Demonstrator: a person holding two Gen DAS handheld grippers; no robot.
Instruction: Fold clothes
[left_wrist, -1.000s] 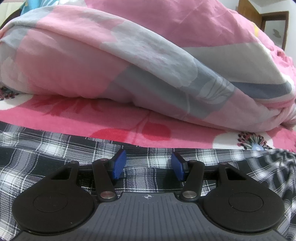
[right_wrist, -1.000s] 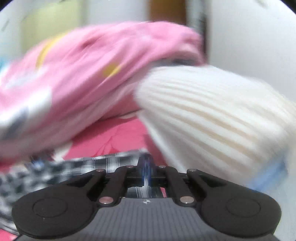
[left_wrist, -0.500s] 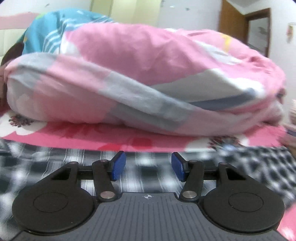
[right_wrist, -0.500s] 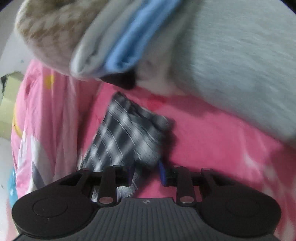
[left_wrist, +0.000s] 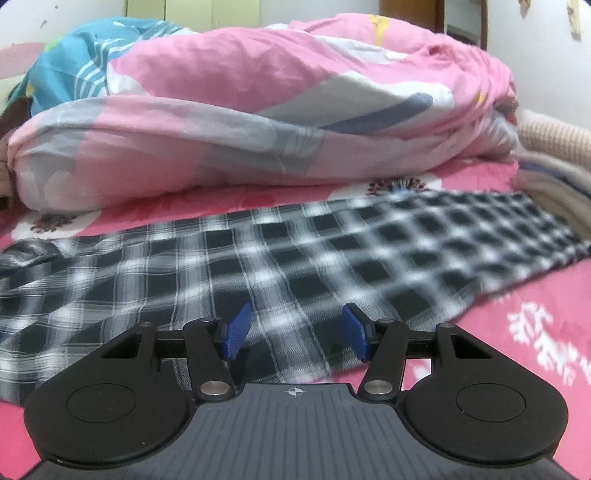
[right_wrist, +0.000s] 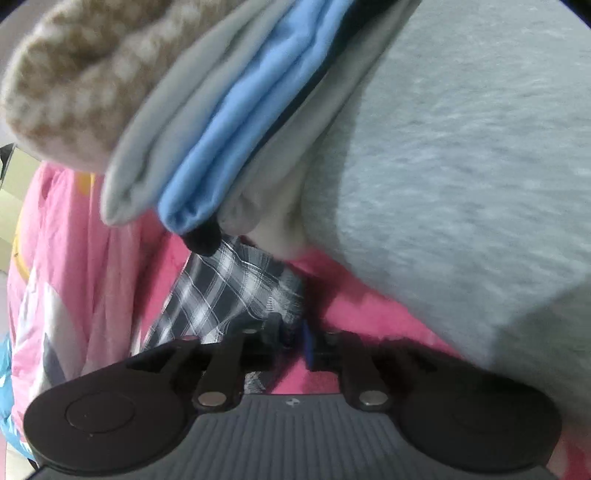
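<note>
One black-and-white plaid shirt (left_wrist: 295, 266) lies spread on the pink floral bedsheet (left_wrist: 535, 306), directly ahead of and beneath the left gripper (left_wrist: 295, 332), whose blue pads stand spread with nothing between them. The right gripper (right_wrist: 293, 338) has just been opening; a plaid corner (right_wrist: 236, 291) sits at its narrow gap, though blur hides whether the pads still pinch it. Beyond it rises a stack of folded clothes (right_wrist: 229, 122). Judged: one fold was just laid; next, the left tongs need an edge to grasp. No readable writing.
</note>
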